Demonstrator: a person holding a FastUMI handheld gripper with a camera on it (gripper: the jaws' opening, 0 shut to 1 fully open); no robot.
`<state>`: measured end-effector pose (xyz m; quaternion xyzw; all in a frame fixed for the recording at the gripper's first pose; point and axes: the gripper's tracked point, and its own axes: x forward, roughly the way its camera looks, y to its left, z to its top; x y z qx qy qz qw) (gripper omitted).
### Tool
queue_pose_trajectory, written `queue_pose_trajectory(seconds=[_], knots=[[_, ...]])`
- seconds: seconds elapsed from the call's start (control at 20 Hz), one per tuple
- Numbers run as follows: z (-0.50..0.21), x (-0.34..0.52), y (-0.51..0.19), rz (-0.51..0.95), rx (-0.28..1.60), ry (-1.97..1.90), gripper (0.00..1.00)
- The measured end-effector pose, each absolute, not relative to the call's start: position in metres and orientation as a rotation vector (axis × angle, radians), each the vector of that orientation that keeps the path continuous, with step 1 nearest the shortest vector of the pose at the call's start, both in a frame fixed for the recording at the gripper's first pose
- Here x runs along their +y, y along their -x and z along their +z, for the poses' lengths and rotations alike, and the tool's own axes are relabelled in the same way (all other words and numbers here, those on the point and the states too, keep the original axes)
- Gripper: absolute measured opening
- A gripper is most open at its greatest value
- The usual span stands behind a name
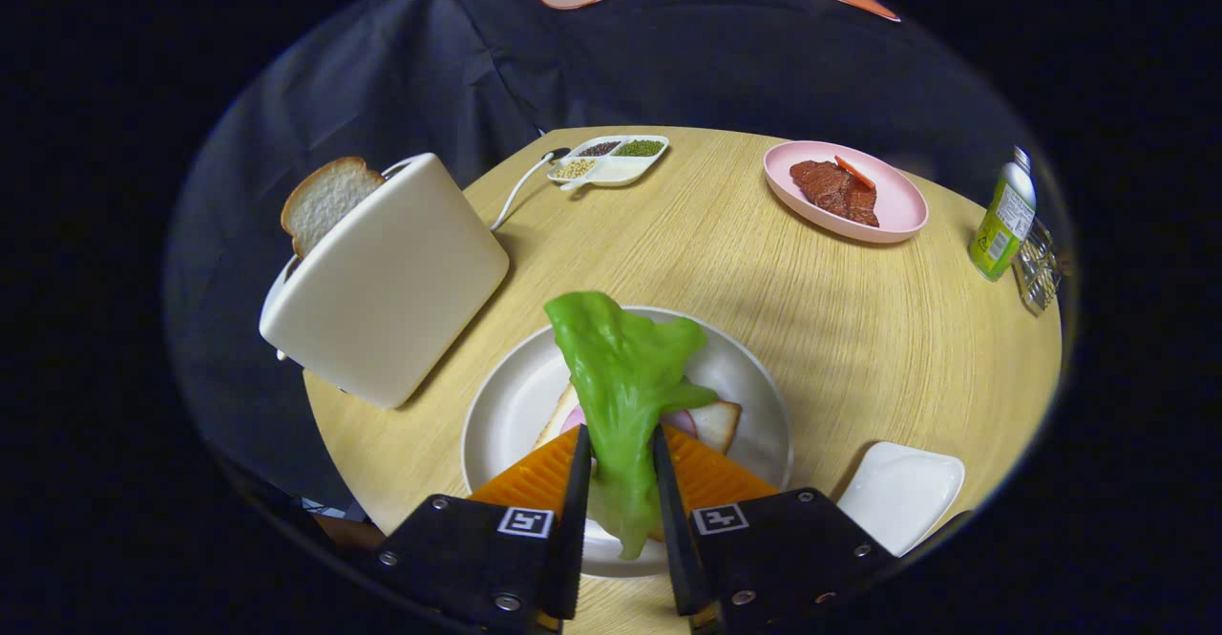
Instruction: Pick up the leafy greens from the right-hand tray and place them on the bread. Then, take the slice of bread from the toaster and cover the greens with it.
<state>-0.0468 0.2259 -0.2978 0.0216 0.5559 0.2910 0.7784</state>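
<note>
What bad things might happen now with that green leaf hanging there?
1. The lettuce leaf, pinched between the jaws of the gripper, hangs floppy above the bread slice on the white plate; let go now, it might land partly off the bread.
2. The toaster stands close beside the plate, so a swing that way might bump it.

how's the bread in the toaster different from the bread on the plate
The toaster bread stands upright in the white toaster, bare on its visible face. The plate bread lies flat on the round plate, carrying a pinkish slice and partly hidden by the leafy greens that the gripper holds above it. Both look like pale sliced bread with a brown crust.
</note>
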Motion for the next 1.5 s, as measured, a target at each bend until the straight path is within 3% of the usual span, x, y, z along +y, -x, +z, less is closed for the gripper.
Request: queue_pose_trajectory(seconds=[0.15, 0.45, 1.05, 1.5], knots=[[-0.28, 0.229, 0.039, 0.633, 1.148, -0.041, 0.65], [-0.247, 0.234, 0.009, 0.59, 1.06, -0.034, 0.87], [-0.142, 0.343, -0.018, 0.72, 0.979, -0.037, 0.96], [-0.098, 0.431, -0.024, 0.752, 1.109, -0.114, 0.95]])
